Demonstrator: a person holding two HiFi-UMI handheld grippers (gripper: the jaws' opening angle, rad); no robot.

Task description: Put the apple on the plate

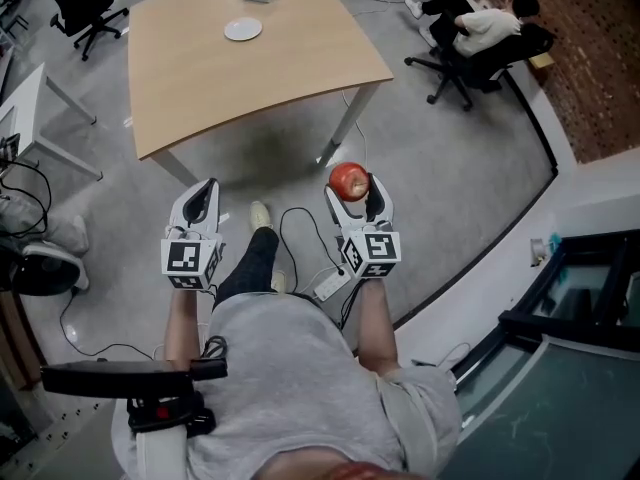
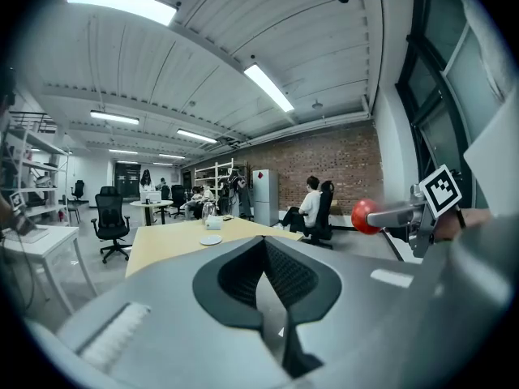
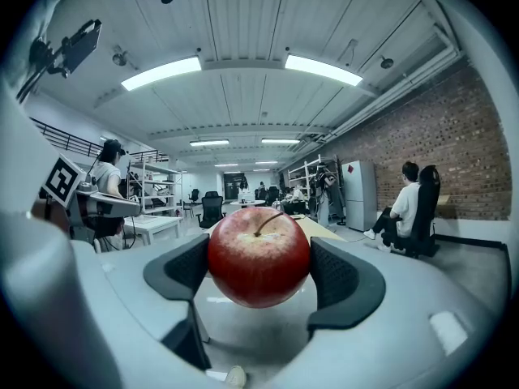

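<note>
The round red apple was clamped in the right hand-held gripper, in the air well short of the near edge of the pale wooden worktop, while the left hand-held gripper, also short of that edge, had its jaws pressed together on nothing. The small white round plate lay toward the worktop's far side, so a long carry looked necessary. Since the grip seemed to bear only on the apple's curved flanks, a jolt could roll it out before the worktop, and a high release could bounce it off the plate.
</note>
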